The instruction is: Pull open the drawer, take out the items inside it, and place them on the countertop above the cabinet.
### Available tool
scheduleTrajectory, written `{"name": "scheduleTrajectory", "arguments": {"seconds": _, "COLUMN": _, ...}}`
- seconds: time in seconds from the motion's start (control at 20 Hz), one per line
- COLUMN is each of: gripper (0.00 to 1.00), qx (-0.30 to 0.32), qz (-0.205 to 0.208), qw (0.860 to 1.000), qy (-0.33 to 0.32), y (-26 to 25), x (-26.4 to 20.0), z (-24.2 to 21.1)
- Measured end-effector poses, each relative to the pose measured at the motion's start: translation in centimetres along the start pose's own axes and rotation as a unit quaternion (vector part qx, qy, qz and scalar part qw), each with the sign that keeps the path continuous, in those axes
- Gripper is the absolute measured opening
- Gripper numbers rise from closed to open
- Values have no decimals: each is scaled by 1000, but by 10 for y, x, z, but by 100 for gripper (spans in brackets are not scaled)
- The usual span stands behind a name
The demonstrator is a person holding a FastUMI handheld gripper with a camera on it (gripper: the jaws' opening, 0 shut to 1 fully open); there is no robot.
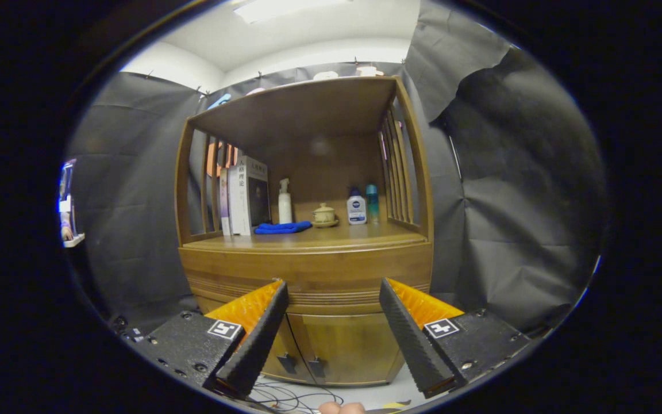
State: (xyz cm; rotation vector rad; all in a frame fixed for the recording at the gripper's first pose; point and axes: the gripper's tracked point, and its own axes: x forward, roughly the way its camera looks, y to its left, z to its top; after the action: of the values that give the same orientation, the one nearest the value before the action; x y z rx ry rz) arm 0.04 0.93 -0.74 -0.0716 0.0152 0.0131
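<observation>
Three bottles [357, 208] | two books [247, 195] | one cloth [283, 227] | drawer [308, 276] closed | fingers [262, 333] spread apart, empty

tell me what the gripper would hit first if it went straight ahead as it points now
Probably the closed drawer front of the wooden cabinet. The open gripper frames it with nothing between its fingers, though depth is hard to judge.

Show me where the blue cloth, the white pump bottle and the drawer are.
blue cloth [283, 227]: gripper view, middle of the folded cloth.
white pump bottle [285, 208]: gripper view, its body.
drawer [308, 275]: gripper view, front panel, beyond the open hand-held gripper [334, 287].
</observation>
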Motion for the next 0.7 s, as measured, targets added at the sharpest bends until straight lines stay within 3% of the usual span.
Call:
{"name": "scheduleTrajectory", "arguments": {"seconds": 0.25, "gripper": 100, "qx": 2, "qz": 2, "qw": 1000, "qy": 4, "y": 22, "x": 13, "z": 1}}
{"name": "scheduleTrajectory", "arguments": {"seconds": 0.7, "gripper": 100, "qx": -20, "qz": 2, "qw": 1000, "qy": 19, "y": 78, "x": 78, "z": -15}}
